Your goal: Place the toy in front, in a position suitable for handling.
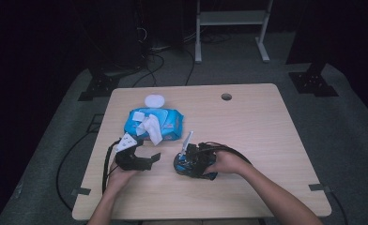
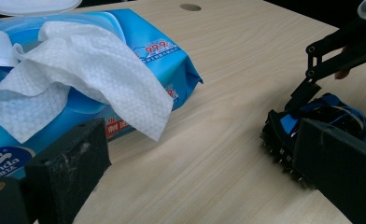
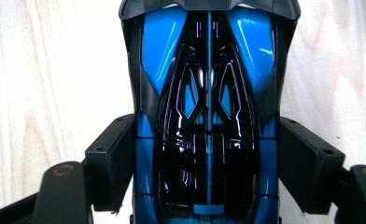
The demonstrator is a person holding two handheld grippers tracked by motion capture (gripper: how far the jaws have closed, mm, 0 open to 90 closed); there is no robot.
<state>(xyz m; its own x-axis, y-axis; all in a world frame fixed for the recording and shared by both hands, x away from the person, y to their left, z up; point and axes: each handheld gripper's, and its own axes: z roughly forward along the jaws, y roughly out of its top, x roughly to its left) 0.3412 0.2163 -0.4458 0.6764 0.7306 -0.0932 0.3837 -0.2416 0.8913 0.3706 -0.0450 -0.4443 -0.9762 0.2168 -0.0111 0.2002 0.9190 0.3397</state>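
A blue and black toy car [image 3: 208, 116] lies on the wooden table [image 1: 257, 131], and my right gripper [image 3: 208, 163] is shut on it, one black pad against each side. From the high view, the right gripper [image 1: 191, 161] and car [image 1: 186, 165] sit near the table's front middle. My left gripper [image 1: 144, 153] stands open just left of them, with nothing between its jaws. Its jaws [image 2: 200, 177] point at a blue pack of wet wipes [image 2: 162, 51] with one white wipe [image 2: 92, 70] pulled out and draped over it. The toy car [image 2: 330, 114] lies at the right.
The wipes pack [image 1: 154, 123] lies left of centre with its round white lid [image 1: 154, 100] flipped open behind it. A cable hole [image 1: 226, 96] is near the table's far edge. Cables trail off the table's left side. A metal frame stands on the floor beyond.
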